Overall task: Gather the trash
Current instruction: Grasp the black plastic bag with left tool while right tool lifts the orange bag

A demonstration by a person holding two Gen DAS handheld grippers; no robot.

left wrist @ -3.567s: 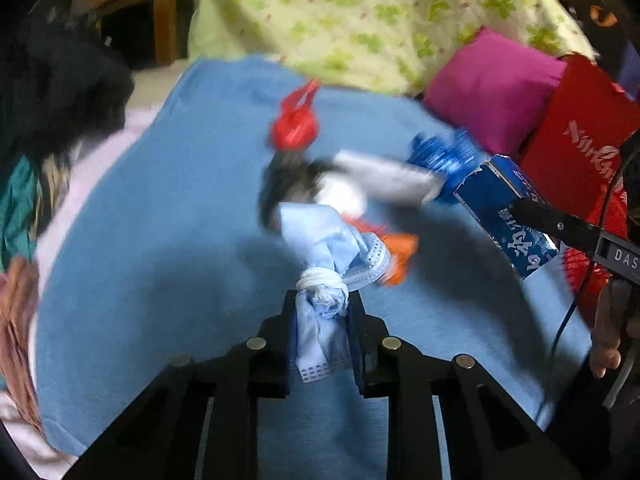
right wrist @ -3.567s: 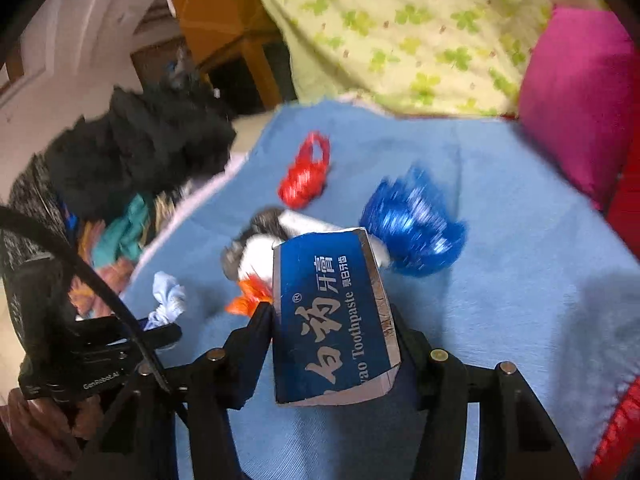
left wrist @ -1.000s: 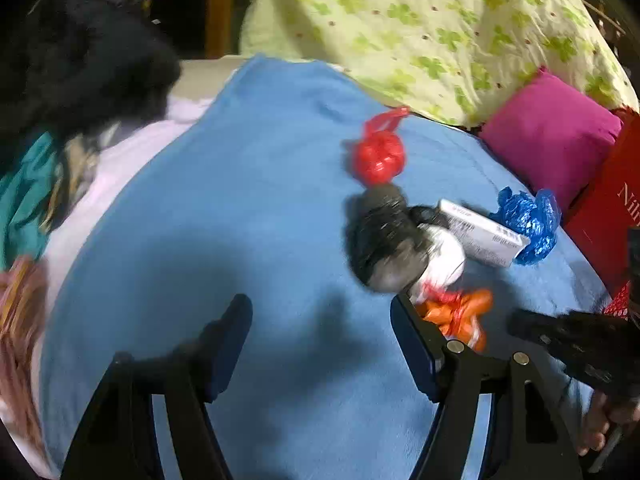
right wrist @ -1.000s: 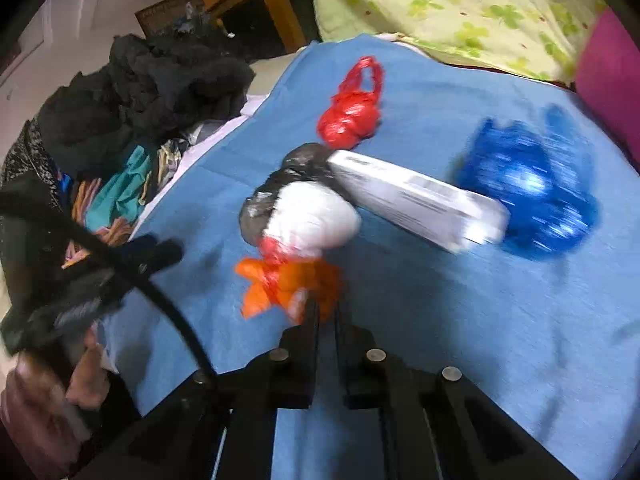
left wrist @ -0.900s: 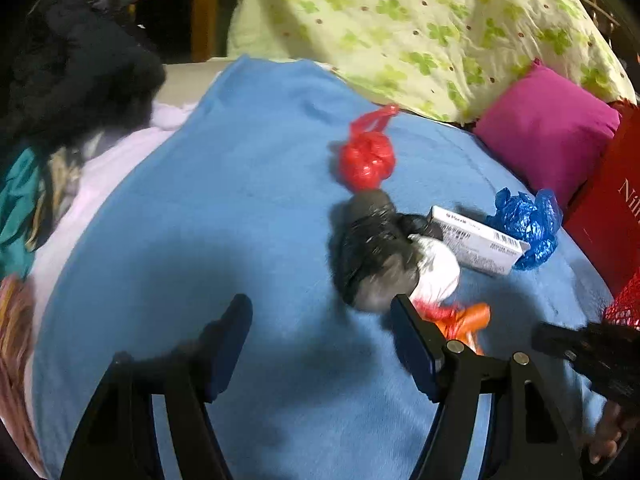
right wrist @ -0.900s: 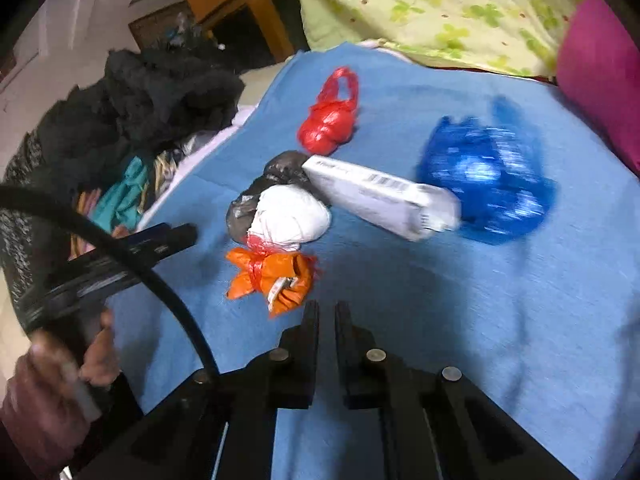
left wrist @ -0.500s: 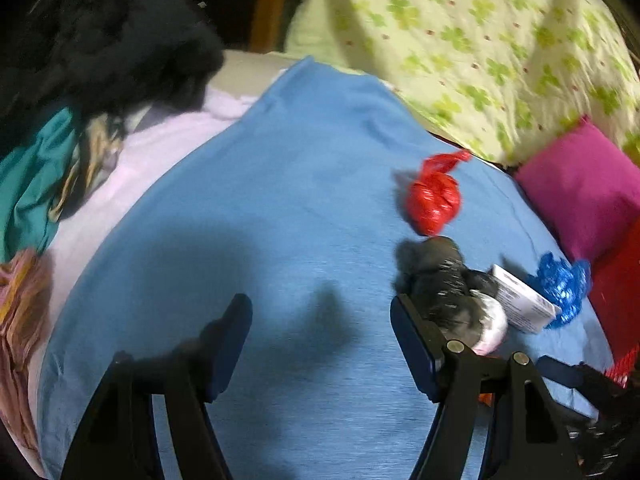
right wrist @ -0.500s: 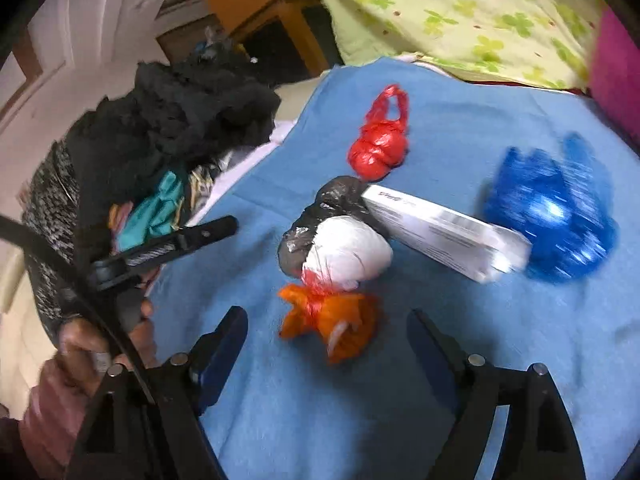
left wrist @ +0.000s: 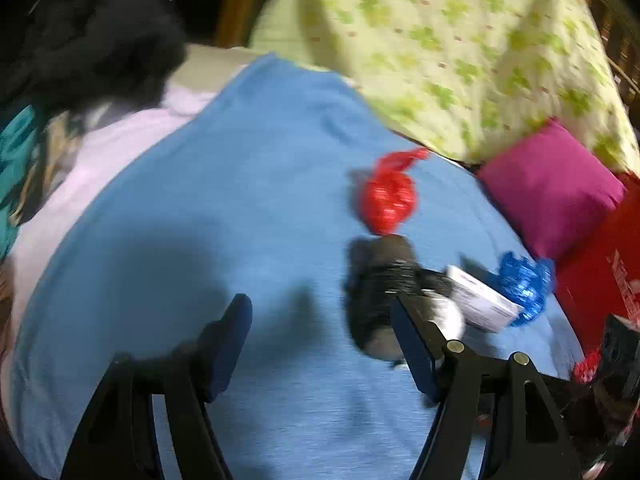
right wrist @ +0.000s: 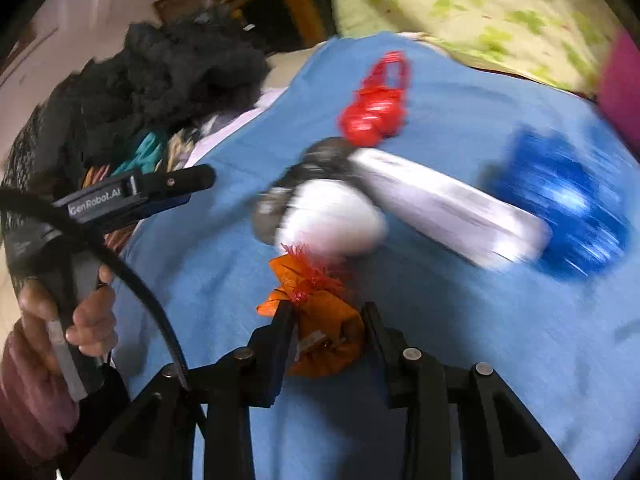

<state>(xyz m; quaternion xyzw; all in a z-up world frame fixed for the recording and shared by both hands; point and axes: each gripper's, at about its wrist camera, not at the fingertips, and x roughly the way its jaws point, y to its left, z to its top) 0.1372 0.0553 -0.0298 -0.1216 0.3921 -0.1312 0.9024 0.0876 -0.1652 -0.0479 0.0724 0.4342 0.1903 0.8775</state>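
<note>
One orange bag (right wrist: 320, 320) now sits between the right hand-held gripper (right wrist: 326, 322) jaws, which have just been closing on it, so another pickup looks under way; the left hand-held gripper (left wrist: 320, 320) hangs open, empty.

Right gripper (right wrist: 326, 320): matte black frame, angular struts, round silver screws on each finger arm. Left gripper (left wrist: 320, 340): same black build, blue pads on inner finger faces, silver screws. White "GenRobot.AI" lettering along its side. Thick black cable (right wrist: 132, 280). Mauve sleeve (right wrist: 28, 396) on left hand (right wrist: 80, 320).
</note>
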